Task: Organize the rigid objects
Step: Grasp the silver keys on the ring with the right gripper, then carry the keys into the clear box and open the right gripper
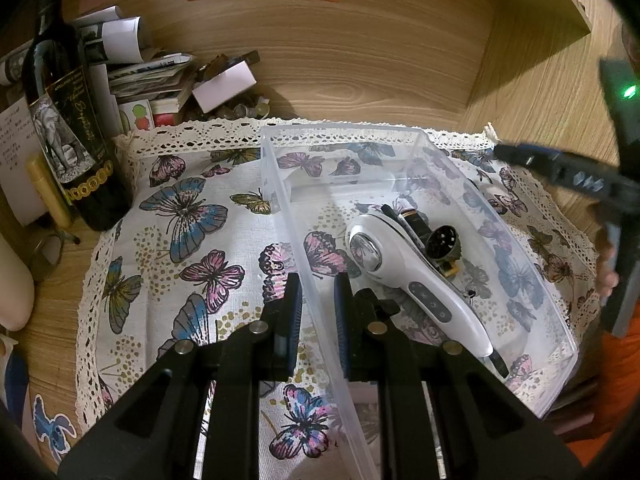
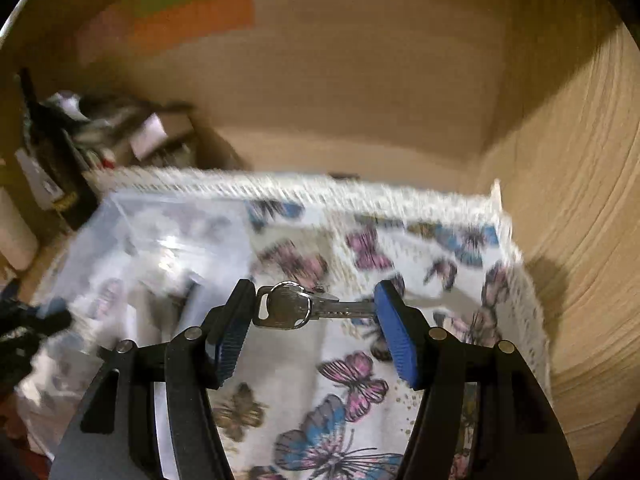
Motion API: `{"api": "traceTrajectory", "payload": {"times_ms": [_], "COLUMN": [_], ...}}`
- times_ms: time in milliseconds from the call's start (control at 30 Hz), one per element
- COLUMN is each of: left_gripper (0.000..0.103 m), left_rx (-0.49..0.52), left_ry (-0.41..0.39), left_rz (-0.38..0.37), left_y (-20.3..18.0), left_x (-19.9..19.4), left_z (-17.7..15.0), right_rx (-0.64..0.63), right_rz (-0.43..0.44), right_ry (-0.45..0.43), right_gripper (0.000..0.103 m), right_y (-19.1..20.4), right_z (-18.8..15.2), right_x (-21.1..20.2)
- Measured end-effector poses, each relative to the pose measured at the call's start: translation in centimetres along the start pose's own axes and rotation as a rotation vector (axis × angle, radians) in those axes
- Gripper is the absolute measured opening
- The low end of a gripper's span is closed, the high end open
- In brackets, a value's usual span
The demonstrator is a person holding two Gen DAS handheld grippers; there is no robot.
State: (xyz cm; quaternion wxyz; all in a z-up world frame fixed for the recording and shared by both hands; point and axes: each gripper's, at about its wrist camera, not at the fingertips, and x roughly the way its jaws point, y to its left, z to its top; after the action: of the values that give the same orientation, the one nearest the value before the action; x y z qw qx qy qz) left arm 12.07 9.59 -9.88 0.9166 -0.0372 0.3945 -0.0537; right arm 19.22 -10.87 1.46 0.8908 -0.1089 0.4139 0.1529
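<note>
- The left hand-held gripper (image 1: 316,300) is nearly closed, its two blue pads straddling the near left wall of the clear plastic bin (image 1: 416,136), apparently pinching it.
- The right hand-held gripper (image 2: 316,312) stands fairly wide, with a silver key (image 2: 292,307) spanning tip to tip, held lengthwise above the butterfly cloth (image 2: 348,380).
- One bin sits on that cloth on the wooden counter (image 1: 532,92); inside lie one white handheld device (image 1: 420,280) and one dark round-headed gadget (image 1: 434,240) just behind it.
- One key is seen, and one dark wine bottle (image 1: 72,132) stands at the cloth's left edge.
- The right view is blurred; the bin lies to the key's left.
</note>
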Motion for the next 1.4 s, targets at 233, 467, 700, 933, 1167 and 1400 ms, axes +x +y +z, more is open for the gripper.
{"api": "traceTrajectory", "payload": {"times_ms": [233,467,700,933,1167,1400], "left_gripper": [0.015,0.015,0.015,0.015,0.015,0.015], "left_rx": [-0.001,0.000,-0.001,-0.001,-0.001,-0.004], "left_ry": [0.000,0.000,0.000,0.000,0.000,0.003], "left_rz": [-0.001,-0.001,-0.002,-0.002,-0.002,-0.005], "left_y": [0.0,0.0,-0.1,-0.1,-0.1,0.0], "left_x": [0.0,0.0,0.0,-0.1,-0.1,-0.2], "left_z": [0.0,0.0,0.2,0.2,0.2,0.3], "right_rx": [-0.060,-0.109,-0.120,-0.138,-0.151,-0.141], "right_rz": [0.080,0.140,0.172,0.177,0.186,0.185], "right_ry": [-0.099,-0.099,0.003,0.086,0.085,0.055], "right_gripper": [0.059,0.059,0.059,0.059,0.059,0.059], "right_y": [3.9,6.5,7.6,7.9,7.8,7.5], "right_z": [2.3,2.5,1.8,0.7,0.5,0.7], "right_x": [-1.9,-1.1,2.7,5.1,4.6,3.1]}}
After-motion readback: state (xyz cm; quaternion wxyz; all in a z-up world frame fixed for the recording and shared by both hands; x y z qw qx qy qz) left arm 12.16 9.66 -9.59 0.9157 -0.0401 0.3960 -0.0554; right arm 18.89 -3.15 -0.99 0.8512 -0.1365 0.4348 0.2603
